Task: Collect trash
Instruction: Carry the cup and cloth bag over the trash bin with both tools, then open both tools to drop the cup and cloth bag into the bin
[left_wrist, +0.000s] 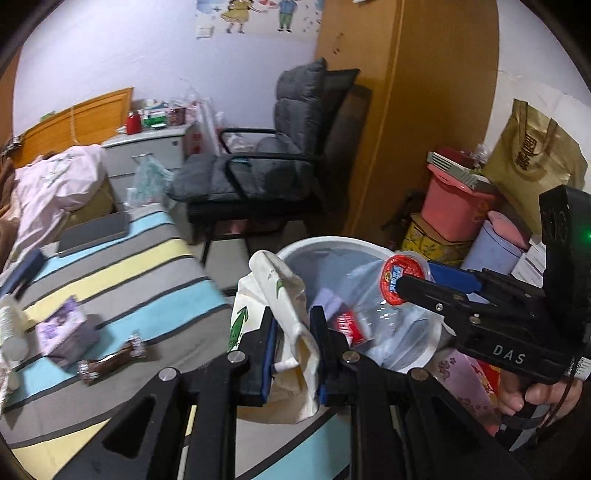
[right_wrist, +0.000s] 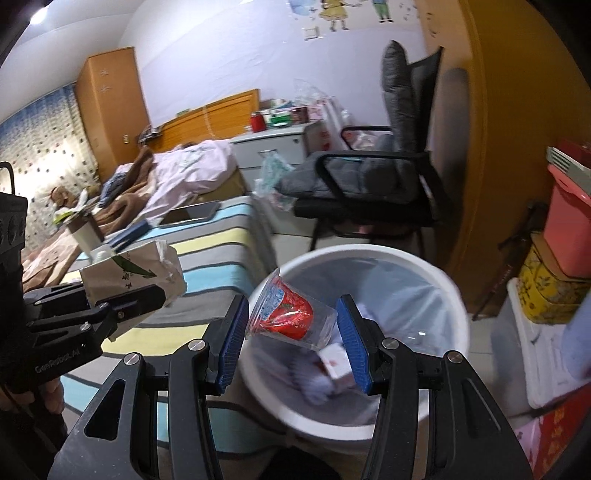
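- Here the right gripper (right_wrist: 291, 332) has its blue pads set wide apart, and a clear plastic cup with a red label (right_wrist: 291, 317) sits tilted between them, above the near rim of the white trash bin (right_wrist: 443, 280); whether either pad touches the cup I cannot tell, so it looks let go or very loosely held.
- The cup seems light, thin-walled and slick, so it would crush under a hard squeeze; its rim or upper wall looks the safest place to pinch.
- The left gripper (left_wrist: 293, 343) is clamped on a crumpled paper bag with green print (left_wrist: 284, 314), which sticks up from between the pads at the bin's near left rim, beside the edge of the striped bed cover (left_wrist: 122, 269).
- The bag appears soft, light and easily torn; the folded, bunched part now pinched should hold best.
- A clear liner (right_wrist: 406, 295) holds other scraps inside the bin.
- A purple box (left_wrist: 66, 328) and a wrapper (left_wrist: 110, 358) lie near the cover's left edge, well apart from both grippers.
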